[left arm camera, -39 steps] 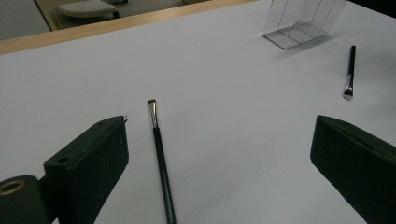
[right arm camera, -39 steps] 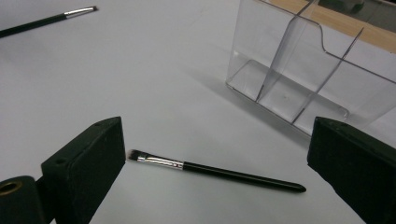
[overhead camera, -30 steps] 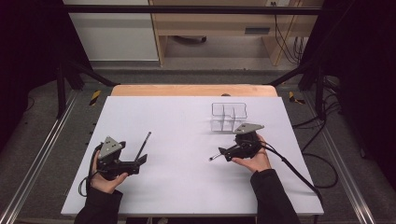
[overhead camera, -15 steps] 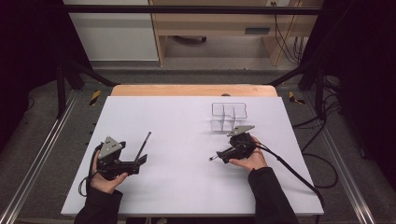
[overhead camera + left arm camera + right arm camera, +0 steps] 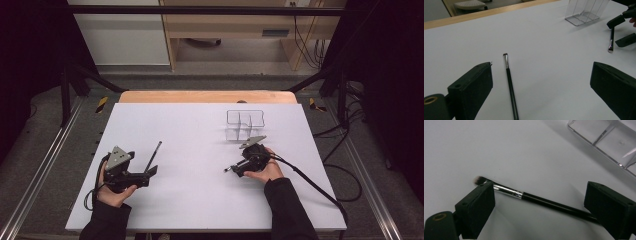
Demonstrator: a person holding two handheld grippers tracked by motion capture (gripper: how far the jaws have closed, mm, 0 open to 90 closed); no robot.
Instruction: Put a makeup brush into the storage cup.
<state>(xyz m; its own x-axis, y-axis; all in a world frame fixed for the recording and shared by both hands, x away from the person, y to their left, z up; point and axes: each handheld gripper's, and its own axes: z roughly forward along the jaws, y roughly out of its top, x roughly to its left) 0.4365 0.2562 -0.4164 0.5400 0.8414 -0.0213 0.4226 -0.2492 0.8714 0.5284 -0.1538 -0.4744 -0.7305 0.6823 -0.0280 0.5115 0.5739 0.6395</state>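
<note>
Two thin black makeup brushes lie on the white table point(image 5: 200, 130). One brush point(image 5: 509, 82) point(image 5: 154, 152) lies between the wide-open jaws of my left gripper point(image 5: 541, 67) point(image 5: 150, 172), touching neither. The other brush point(image 5: 536, 200) point(image 5: 611, 41), with a silver ferrule and a pale tip, lies slantwise on the table between the jaws of my right gripper point(image 5: 540, 190) point(image 5: 232, 170). Those jaws have just been closing a little and stand wide, and the pads do not press on the brush. A clear divided organizer point(image 5: 245, 122) point(image 5: 614, 142) point(image 5: 586, 11) stands just beyond the right gripper.
A wooden strip point(image 5: 207, 96) runs along the table's far edge. Metal rails point(image 5: 45, 165) flank the table, and a black cable point(image 5: 310, 180) trails from the right gripper toward the front right corner.
The right gripper has sunk toward the table and shifted slightly left, over its brush. The left gripper and both brushes have stayed in place.
</note>
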